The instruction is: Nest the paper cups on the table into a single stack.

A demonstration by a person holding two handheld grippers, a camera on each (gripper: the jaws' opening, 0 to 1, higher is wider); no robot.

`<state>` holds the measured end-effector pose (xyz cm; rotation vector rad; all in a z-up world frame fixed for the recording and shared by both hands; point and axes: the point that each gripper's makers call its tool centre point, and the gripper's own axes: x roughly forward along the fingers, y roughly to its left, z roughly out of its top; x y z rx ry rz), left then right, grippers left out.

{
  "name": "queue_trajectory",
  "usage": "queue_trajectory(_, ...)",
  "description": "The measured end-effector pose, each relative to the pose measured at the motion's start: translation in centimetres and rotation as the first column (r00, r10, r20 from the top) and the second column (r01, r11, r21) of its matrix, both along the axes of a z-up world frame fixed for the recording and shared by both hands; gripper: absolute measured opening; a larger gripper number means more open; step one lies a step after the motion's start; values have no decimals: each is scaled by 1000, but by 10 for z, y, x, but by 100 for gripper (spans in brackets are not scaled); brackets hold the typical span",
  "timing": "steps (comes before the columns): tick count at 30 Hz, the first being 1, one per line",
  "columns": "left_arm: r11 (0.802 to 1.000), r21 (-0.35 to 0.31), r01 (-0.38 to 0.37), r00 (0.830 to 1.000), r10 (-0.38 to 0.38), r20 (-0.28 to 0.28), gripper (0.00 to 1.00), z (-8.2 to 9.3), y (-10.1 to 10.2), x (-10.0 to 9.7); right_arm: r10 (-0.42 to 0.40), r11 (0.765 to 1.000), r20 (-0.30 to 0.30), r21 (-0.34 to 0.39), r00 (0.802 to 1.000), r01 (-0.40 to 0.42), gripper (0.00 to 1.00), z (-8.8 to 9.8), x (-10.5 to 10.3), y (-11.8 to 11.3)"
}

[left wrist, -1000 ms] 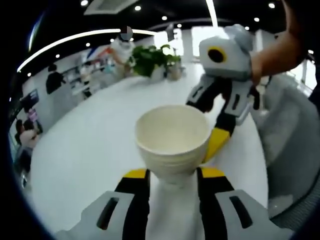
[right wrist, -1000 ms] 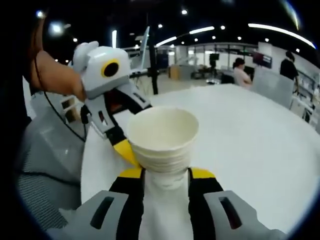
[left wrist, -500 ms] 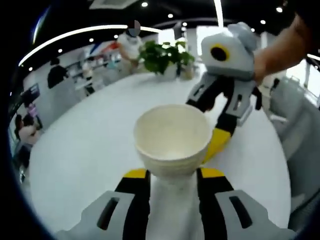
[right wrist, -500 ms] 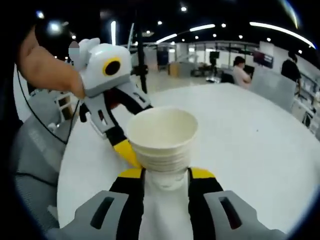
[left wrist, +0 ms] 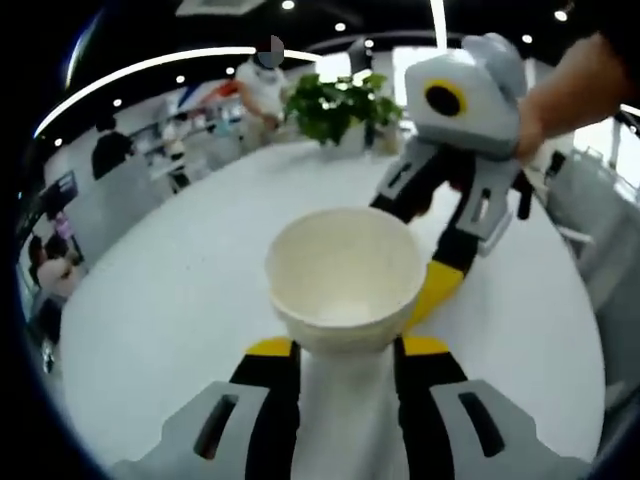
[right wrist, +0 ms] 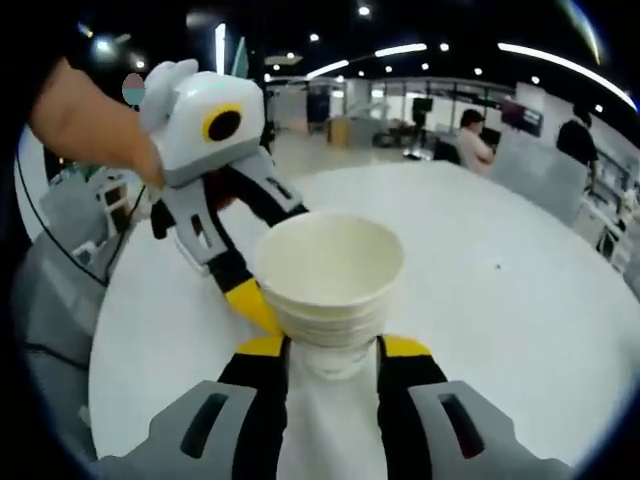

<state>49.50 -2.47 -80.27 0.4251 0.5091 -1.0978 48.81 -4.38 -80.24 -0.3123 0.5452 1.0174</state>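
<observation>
In the left gripper view we see the left gripper (left wrist: 345, 345), its yellow-tipped black jaws closed in on the base of a stack of nested cream paper cups (left wrist: 345, 275), mouth open toward the camera, held above the round white table (left wrist: 170, 300). The right gripper (left wrist: 425, 290) comes in from the right of that view: grey-white body, black linkages, one yellow fingertip touching the right side of the cup stack; its other tip is hidden behind the cups. A person's hand (left wrist: 565, 95) grips its body at top right. In the right gripper view we see the right gripper (right wrist: 330, 345) with both jaws pressed against the base of the cup stack (right wrist: 328, 280), several rims showing layered just below the top lip, so at least a few cups sit nested. The left gripper (right wrist: 255, 305) enters from the left there, a yellow tip touching the stack's left side, and a hand (right wrist: 85, 125) holds it at upper left. Both tongs are narrowed to the width of the cup base, gripping the same stack from opposite sides. The stack is lifted, not resting on the table. Behind, a green leafy potted plant (left wrist: 345, 105) stands at the table's far edge, and people (right wrist: 475, 140) stand in the office background.
</observation>
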Motion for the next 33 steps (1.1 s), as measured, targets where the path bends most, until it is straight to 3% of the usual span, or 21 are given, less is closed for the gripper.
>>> queue_trajectory(4,1000,-4,-3,1000,3,-20,34,-2,0,-2,-2,1000,-11,-4,1000,2,31,-4,-2,-1)
queue_trajectory(6,1000,6,-23,999,23,-26,38,-3,2,-2,-10,1000,-38,-25,999,9,38,-8,-6,-4)
queue_trajectory(8,996,-26,-81,996,80,-35,60,-2,6,3,-19,1000,-58,-18,998,18,58,-9,-10,-5)
queue_trajectory(11,987,-30,-158,987,157,-35,90,-2,20,8,-46,999,-49,-23,998,45,77,-8,-14,-14)
queue_trajectory(13,985,-47,-169,985,168,-28,97,2,27,5,-77,997,-17,-6,997,76,86,-1,-11,-19)
queue_trajectory(16,979,-81,-190,982,189,-14,98,9,39,-3,-187,981,41,54,982,185,100,18,-5,-33)
queue_trajectory(17,974,-87,-210,978,209,-17,98,10,45,-8,-236,969,57,85,970,230,99,26,-4,-39)
queue_trajectory(21,951,-125,-284,959,283,-26,98,15,66,-22,-270,956,59,137,961,260,100,34,-22,-49)
queue_trajectory(23,945,-140,-297,955,297,-18,98,19,71,-29,-311,937,43,178,949,299,100,36,-30,-53)
queue_trajectory(26,931,-165,-327,943,332,2,98,26,83,-41,-302,944,84,165,950,286,100,40,-47,-56)
queue_trajectory(33,913,-207,-351,933,359,2,98,38,98,-77,-358,921,102,199,928,334,100,52,-67,-70)
